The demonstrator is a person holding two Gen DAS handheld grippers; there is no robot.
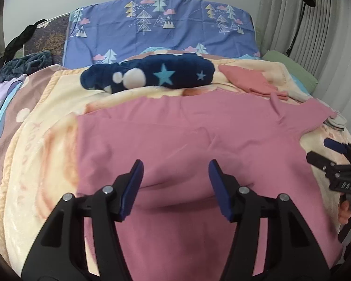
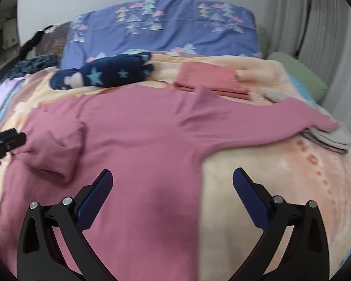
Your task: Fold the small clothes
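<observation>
A pink long-sleeved top lies spread on a cream blanket on a bed. In the right wrist view the top has its left sleeve folded in over the body and its right sleeve stretched out to the right. My left gripper is open and empty just above the top's lower body. My right gripper is open and empty over the top's right side edge; it also shows at the right edge of the left wrist view.
A folded salmon-pink garment lies behind the top. A navy star-print plush bundle lies at the back. Grey folded items sit under the right sleeve's cuff. A purple tree-print pillow, a green cushion and curtains stand beyond.
</observation>
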